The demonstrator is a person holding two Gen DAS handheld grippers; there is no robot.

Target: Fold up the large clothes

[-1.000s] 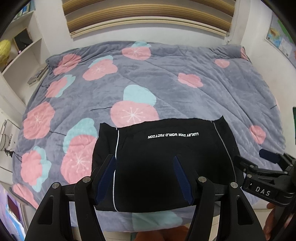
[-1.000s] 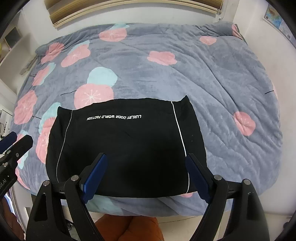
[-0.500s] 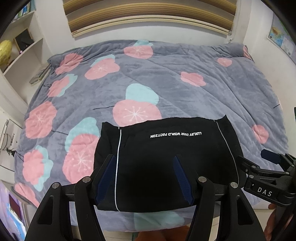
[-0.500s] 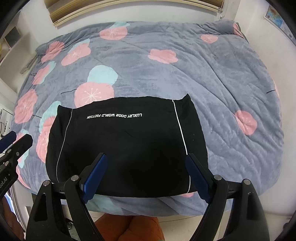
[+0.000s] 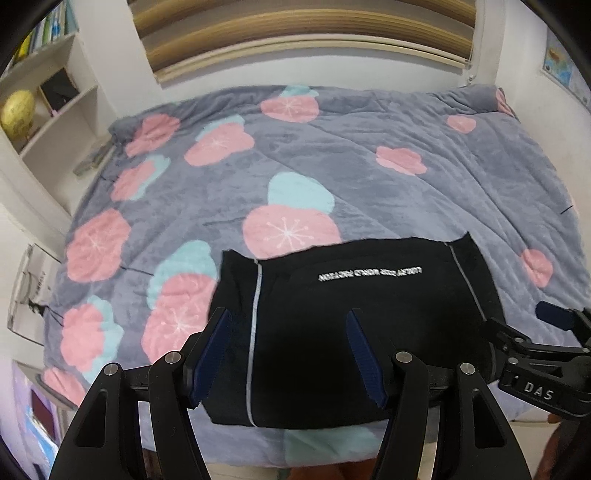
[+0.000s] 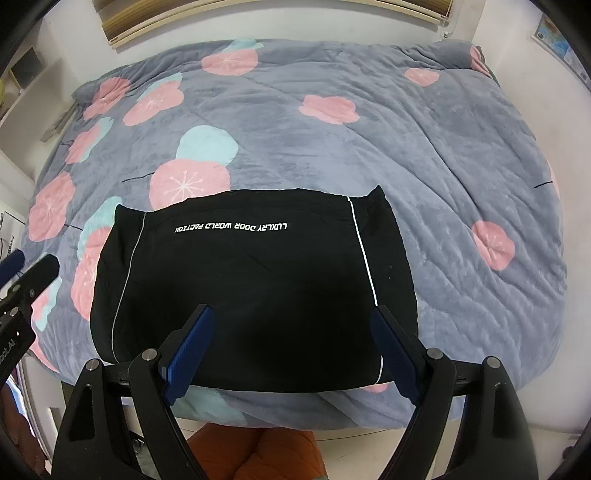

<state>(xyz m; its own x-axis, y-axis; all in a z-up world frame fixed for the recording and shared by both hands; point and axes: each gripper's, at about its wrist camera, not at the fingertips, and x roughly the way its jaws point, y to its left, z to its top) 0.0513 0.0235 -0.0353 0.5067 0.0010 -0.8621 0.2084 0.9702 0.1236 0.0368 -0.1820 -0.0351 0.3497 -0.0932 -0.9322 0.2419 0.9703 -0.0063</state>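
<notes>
The black folded garment with thin white side stripes and a line of white letters [image 6: 255, 284] lies flat on the bed, on a grey plush blanket with pink and light blue flowers [image 6: 424, 147], close to the near edge of the bed. Seen from the right hand-held gripper [image 6: 291, 354], the garment is directly in front of and below its two blue-padded fingers [image 6: 393, 352], and the right white stripe runs down just beside the right finger. The jaws of this hand-held gripper are spread wide, and nothing is between them; the pads hang above the cloth and I cannot tell that they touch it. Seen from the left hand-held gripper [image 5: 290, 356], the same garment [image 5: 369, 332] is in front and a little to the right, and the left white stripe goes down between the two blue pads. This hand-held gripper is also spread, with no cloth pinched. The black body of the right hand-held gripper shows at the right border of the left wrist view, beside the right side of the garment. Beyond the blanket, at the far side, there is a white wall with a wooden blind [image 5: 295, 33], and far to the left a white shelf with a yellow globe [image 5: 16, 110]. Below the near edge of the bed, something orange [image 6: 258, 454] is visible, but I cannot tell what it is.
</notes>
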